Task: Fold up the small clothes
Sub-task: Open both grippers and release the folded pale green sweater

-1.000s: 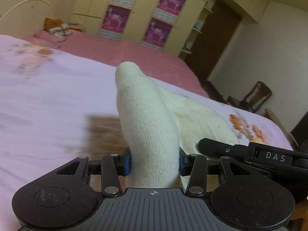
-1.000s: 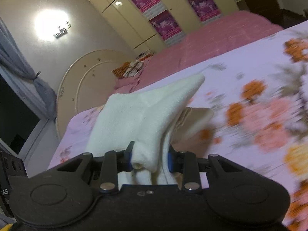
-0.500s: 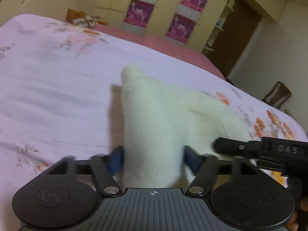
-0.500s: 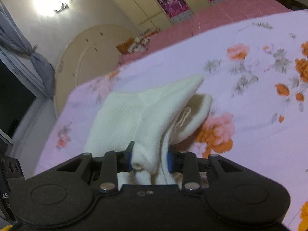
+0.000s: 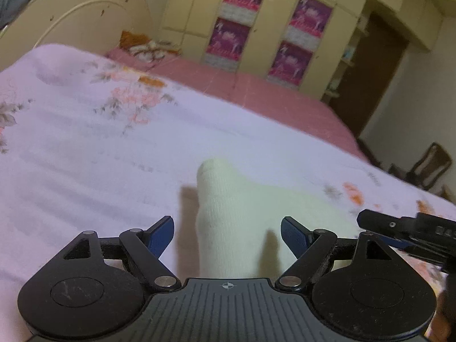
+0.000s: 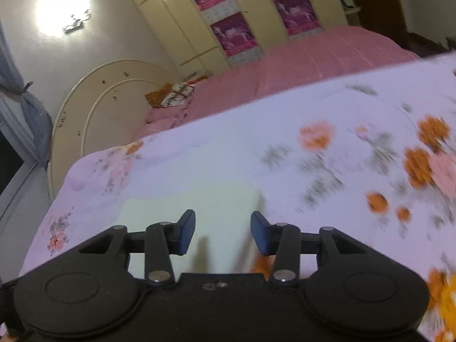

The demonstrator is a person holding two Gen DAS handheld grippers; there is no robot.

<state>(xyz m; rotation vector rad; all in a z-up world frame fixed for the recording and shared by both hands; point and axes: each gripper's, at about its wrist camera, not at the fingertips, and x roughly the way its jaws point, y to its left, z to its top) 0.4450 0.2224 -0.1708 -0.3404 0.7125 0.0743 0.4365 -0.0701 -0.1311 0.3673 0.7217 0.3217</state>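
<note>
Left hand-held gripper (image 5: 227, 235) has its jaws spread wide and opening; a raised fold of the cream knit garment (image 5: 228, 222) stands between them, touching neither pad. Right hand-held gripper (image 6: 223, 232) is partly open, jaws opening, nothing gripped, cream cloth lying flat beneath. The garment rests on the floral bedsheet (image 5: 85, 154), both ends let go. The fold looks laid down; one ridge sticks up, so flattening or another fold is probably left.
</note>
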